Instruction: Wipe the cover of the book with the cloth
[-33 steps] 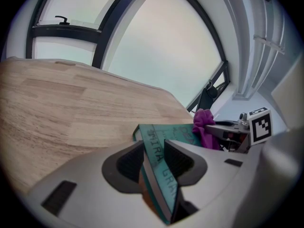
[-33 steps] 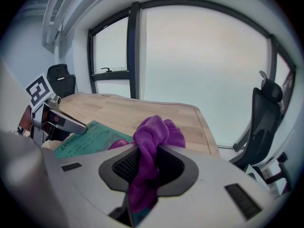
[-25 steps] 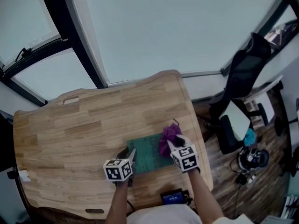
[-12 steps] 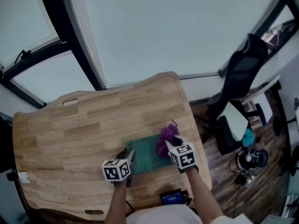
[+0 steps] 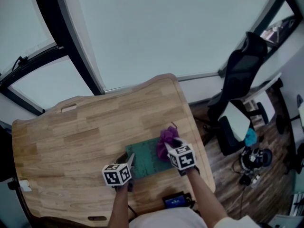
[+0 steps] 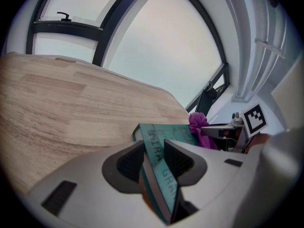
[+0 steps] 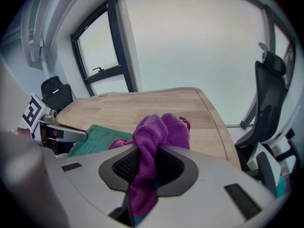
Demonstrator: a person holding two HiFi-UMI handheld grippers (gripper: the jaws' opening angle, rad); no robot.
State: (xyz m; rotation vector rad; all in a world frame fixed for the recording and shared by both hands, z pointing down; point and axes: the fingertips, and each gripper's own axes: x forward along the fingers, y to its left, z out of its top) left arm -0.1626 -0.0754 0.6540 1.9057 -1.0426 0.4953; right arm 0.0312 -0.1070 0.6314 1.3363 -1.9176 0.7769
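Now: left gripper point(image 6: 153, 148) clamped on teal book's point(image 5: 147, 159) edge, lower centre of head view, wooden table point(image 5: 71, 132). Right gripper point(image 7: 148, 148) pinches purple cloth point(image 5: 167, 136) against cover's right side.

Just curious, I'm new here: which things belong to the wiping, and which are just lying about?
In use: teal book, purple cloth, left tool clamping the book, right tool clamping the cloth.
Lying about: office chair, small dark device.
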